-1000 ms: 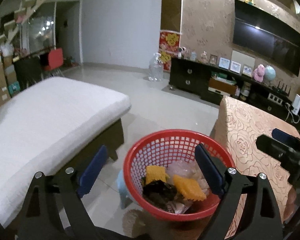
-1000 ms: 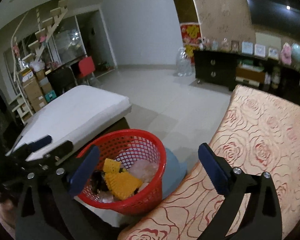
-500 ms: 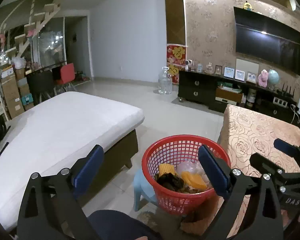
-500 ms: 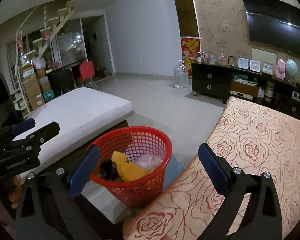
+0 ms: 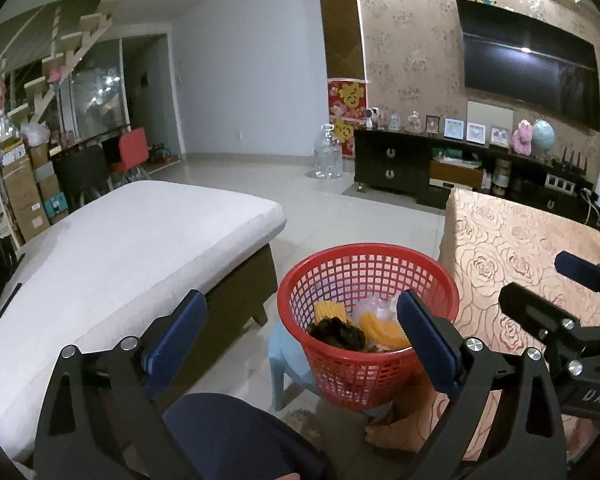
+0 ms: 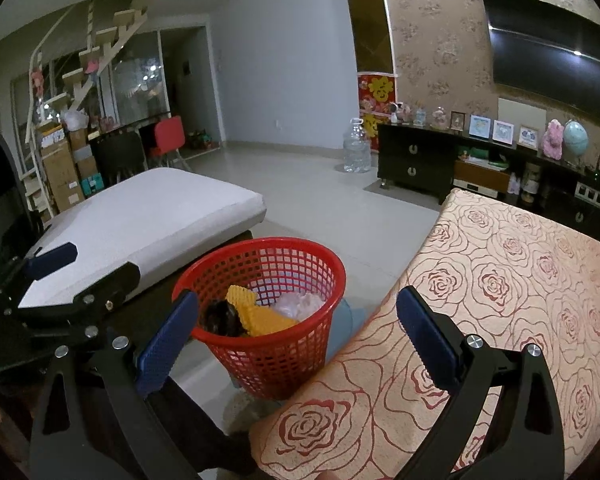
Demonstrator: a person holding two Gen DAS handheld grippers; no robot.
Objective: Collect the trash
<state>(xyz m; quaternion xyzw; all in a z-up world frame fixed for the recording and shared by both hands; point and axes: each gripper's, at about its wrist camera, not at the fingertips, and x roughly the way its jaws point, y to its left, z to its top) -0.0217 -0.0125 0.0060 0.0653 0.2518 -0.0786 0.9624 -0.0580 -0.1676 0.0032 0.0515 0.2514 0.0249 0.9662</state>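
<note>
My left gripper (image 5: pixel 300 344) has its blue-padded fingers (image 5: pixel 428 338) spread wide with nothing between them; they have just been opening further. My right gripper (image 6: pixel 296 342) is likewise released and empty, hovering over the near edge of the tabletop (image 6: pixel 520 280), which wears a rose-patterned cloth.

Just beyond the fingers, between a white-cushioned bed (image 5: pixel 112 256) and the tabletop, a red basket (image 5: pixel 364 364) of open plastic mesh stands on a small pale blue stool (image 5: pixel 286 364). Inside lie yellow ridged pieces (image 6: pixel 260 314), a dark crumpled clump (image 5: pixel 338 332) and crinkled clear plastic (image 6: pixel 300 304).

I judge this trash light, soft and easily crushed. The clear plastic looks slippery; pinching a bunched fold would hold better than a flat face. The yellow pieces look springy and would take a grip across an edge. The basket seems light and tippable, best taken at the rim.
</note>
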